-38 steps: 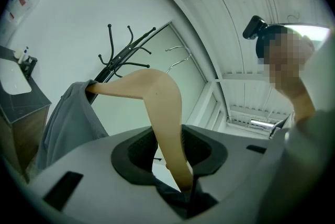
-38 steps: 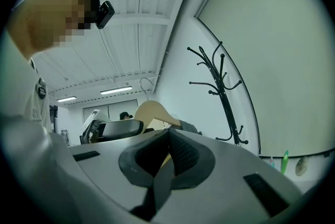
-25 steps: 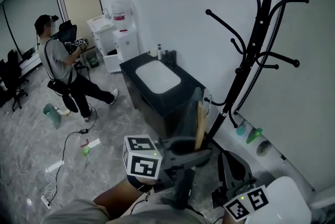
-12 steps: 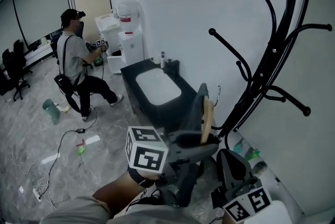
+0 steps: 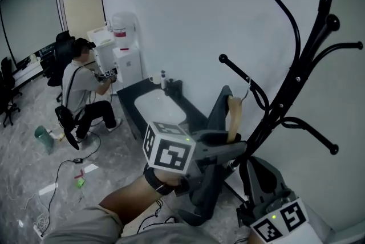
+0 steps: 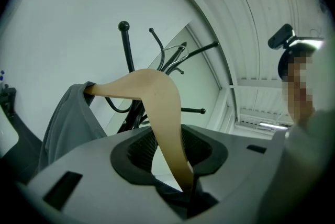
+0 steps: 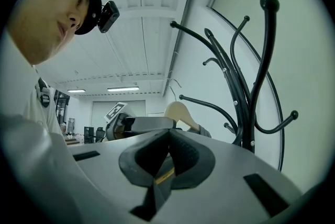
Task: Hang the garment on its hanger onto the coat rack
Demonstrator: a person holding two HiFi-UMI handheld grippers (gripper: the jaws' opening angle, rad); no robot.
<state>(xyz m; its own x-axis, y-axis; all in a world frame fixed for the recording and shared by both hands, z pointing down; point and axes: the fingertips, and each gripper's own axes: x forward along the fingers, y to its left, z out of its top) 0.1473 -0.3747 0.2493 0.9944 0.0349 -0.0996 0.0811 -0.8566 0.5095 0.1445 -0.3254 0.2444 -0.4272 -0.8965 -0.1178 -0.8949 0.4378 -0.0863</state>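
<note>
My left gripper (image 5: 227, 144) is shut on the lower arm of a pale wooden hanger (image 5: 233, 118), held upright. A grey garment (image 5: 219, 113) hangs over the hanger's far side. The hanger's metal hook (image 5: 247, 88) sits close under a curved arm of the black coat rack (image 5: 296, 84); I cannot tell whether they touch. In the left gripper view the hanger (image 6: 159, 108) runs up between the jaws, the garment (image 6: 68, 121) to its left and the coat rack (image 6: 137, 74) behind. My right gripper (image 5: 259, 171) is low beside the rack pole, shut, with nothing seen in it. The right gripper view shows the coat rack (image 7: 251, 97) just right.
A black cabinet (image 5: 188, 114) with a white tray (image 5: 153, 109) stands against the wall behind the hanger. A person (image 5: 80, 89) crouches by a water dispenser (image 5: 122, 46). Cables and small litter (image 5: 77, 171) lie on the floor to the left.
My left gripper has lifted the hanger and garment up and right, bringing the hook near the rack's arm. The person in the background has moved toward the dispenser and crouched.
</note>
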